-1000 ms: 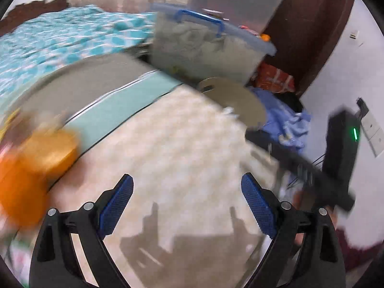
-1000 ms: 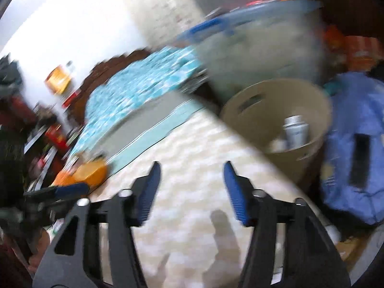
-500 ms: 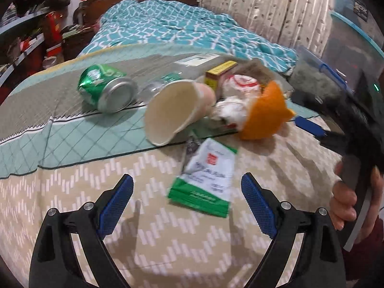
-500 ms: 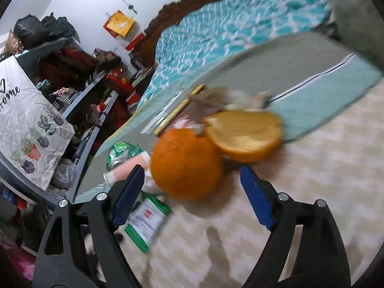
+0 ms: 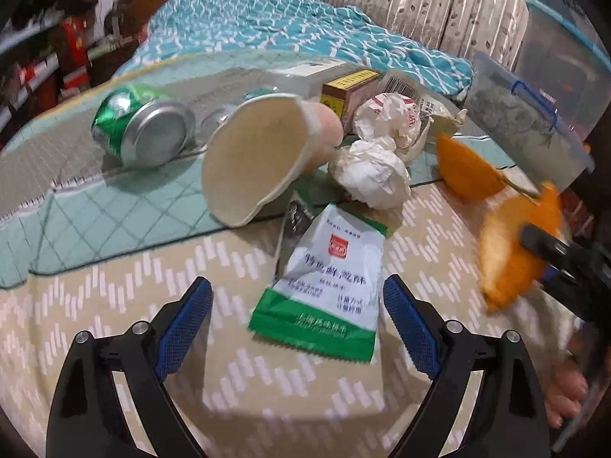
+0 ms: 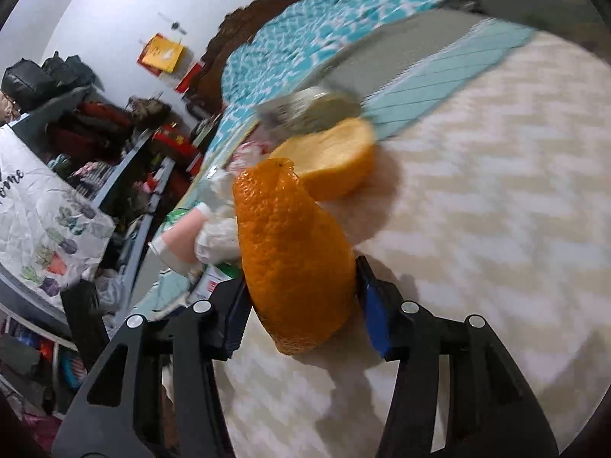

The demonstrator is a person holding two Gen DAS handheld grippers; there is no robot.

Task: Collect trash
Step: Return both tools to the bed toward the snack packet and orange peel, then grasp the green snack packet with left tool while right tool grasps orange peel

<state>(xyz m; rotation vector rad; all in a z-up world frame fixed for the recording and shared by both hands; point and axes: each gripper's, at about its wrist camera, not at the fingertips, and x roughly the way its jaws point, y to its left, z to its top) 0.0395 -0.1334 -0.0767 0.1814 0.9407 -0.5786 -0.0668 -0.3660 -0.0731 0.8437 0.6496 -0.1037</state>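
Note:
Trash lies on the patterned bed cover. A green-and-white packet lies just ahead of my left gripper; its jaws are closing but stand wide, touching nothing. Behind it are a tipped paper cup, a green can, crumpled paper and a yellow box. My right gripper is closing on an orange peel half, both pads pressing its sides. The same peel shows at the right of the left wrist view. A second peel half lies beyond.
A clear storage box with a blue handle stands at the bed's far right. A teal quilt is bunched at the headboard. Cluttered shelves line the left side. A person's hand holds the right gripper.
My left gripper swung from the bin side to the trash pile and settled over the packet. The right gripper came up to the orange peel and its jaws narrowed onto it.

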